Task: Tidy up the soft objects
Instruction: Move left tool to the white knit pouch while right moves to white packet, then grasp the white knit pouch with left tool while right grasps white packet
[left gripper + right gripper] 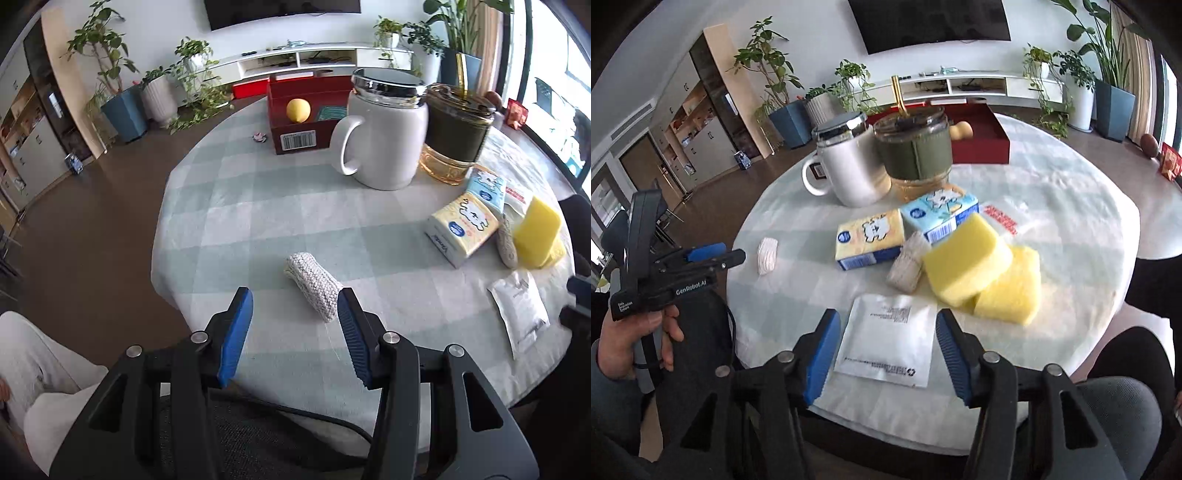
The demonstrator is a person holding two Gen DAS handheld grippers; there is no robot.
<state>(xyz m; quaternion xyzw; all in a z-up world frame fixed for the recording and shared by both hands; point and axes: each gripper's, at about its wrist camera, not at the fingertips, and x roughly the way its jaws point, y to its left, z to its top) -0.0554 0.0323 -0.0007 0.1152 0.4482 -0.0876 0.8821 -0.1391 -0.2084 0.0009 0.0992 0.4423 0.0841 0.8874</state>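
Lowering both grippers straight helps: left gripper (pixel 295 314), half open and empty, should straddle the knitted roll (pixel 313 286); right gripper (pixel 884 339), open and empty, frames the white packet (pixel 886 343).

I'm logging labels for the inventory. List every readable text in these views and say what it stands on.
"GenRobot.AI": side of the left gripper, seen from the right wrist.
"Data Acquisition System": small print on the same gripper's body, barely legible.
"Vinda": side of the yellow tissue pack, partly legible.
Barcode on the red box: digits too small.
White sachet: print too small.
Red print on the clear bag: blurred.
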